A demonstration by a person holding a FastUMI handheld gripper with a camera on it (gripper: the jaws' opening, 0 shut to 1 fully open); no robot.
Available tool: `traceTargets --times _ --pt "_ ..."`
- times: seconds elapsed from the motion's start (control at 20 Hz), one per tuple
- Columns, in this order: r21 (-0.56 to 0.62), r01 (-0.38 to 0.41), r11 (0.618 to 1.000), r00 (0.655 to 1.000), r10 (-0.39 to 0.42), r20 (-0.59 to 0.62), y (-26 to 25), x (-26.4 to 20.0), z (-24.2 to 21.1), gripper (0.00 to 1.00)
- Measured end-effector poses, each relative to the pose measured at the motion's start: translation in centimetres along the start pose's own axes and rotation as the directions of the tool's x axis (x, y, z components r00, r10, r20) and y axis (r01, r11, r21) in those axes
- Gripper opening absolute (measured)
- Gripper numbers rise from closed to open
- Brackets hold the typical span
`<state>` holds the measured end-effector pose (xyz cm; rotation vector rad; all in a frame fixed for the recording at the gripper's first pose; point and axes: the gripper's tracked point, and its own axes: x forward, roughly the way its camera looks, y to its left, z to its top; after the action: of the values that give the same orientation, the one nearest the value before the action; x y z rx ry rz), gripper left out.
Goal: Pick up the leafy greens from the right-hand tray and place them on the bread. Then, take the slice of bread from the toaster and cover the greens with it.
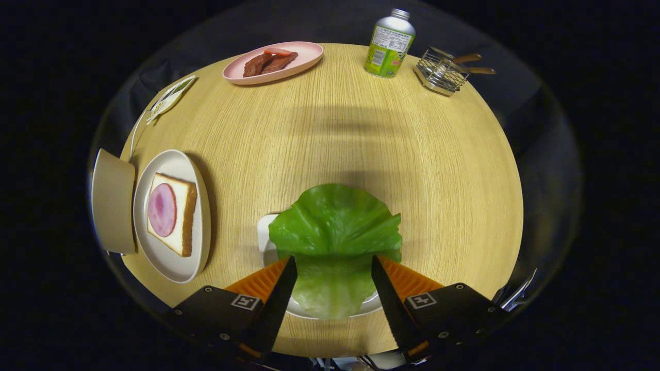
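Claw: the claw stands wide open, low over the near part of the tabletop; it has hold of nothing.
Fingers: the two fingers straddle the near part of the leafy greens, one on each side; whether they touch the leaf cannot be told.
Leafy greens: the leafy greens, one broad leaf, lie on a white tray, covering most of it and spreading beyond its far rim.
Bread: a slice of bread with a round slice of ham on top lies on a white plate, to the left of the claw.
Toaster: a beige toaster stands just left of that plate, at the tabletop's edge.
Far side: a pink plate with dark meat pieces; a can to its right; a wire rack further right.
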<state>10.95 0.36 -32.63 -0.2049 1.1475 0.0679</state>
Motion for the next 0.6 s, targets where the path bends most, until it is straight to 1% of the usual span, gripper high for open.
traceTargets --times 0.05,0.1,0.15,0.3,0.35,0.4,0.5,0.55,0.6 --pt "-0.003 0.002 1.000 1.000 -0.002 -0.004 0.05 0.14 -0.05 0.84" --pt "-0.005 0.005 1.000 1.000 -0.005 -0.010 -0.05 0.41 -0.25 0.76" --pt "-0.003 0.008 1.000 1.000 -0.008 -0.015 -0.04 0.67 -0.31 0.72" --pt "0.012 -0.003 1.000 1.000 0.003 -0.020 0.22 0.75 -0.49 0.47" --pt "0.018 -0.014 1.000 1.000 0.015 -0.024 0.30 0.82 -0.48 0.44" --pt "0.023 -0.019 1.000 1.000 0.020 -0.023 0.40 0.76 -0.50 0.39" --pt "0.025 -0.017 1.000 1.000 0.018 -0.020 0.14 0.85 -0.41 0.29" --pt "0.031 -0.012 0.999 1.000 0.013 -0.016 -0.10 0.84 -0.37 0.26" --pt "0.039 -0.009 0.999 1.000 0.010 -0.011 -0.29 0.81 -0.39 0.14"
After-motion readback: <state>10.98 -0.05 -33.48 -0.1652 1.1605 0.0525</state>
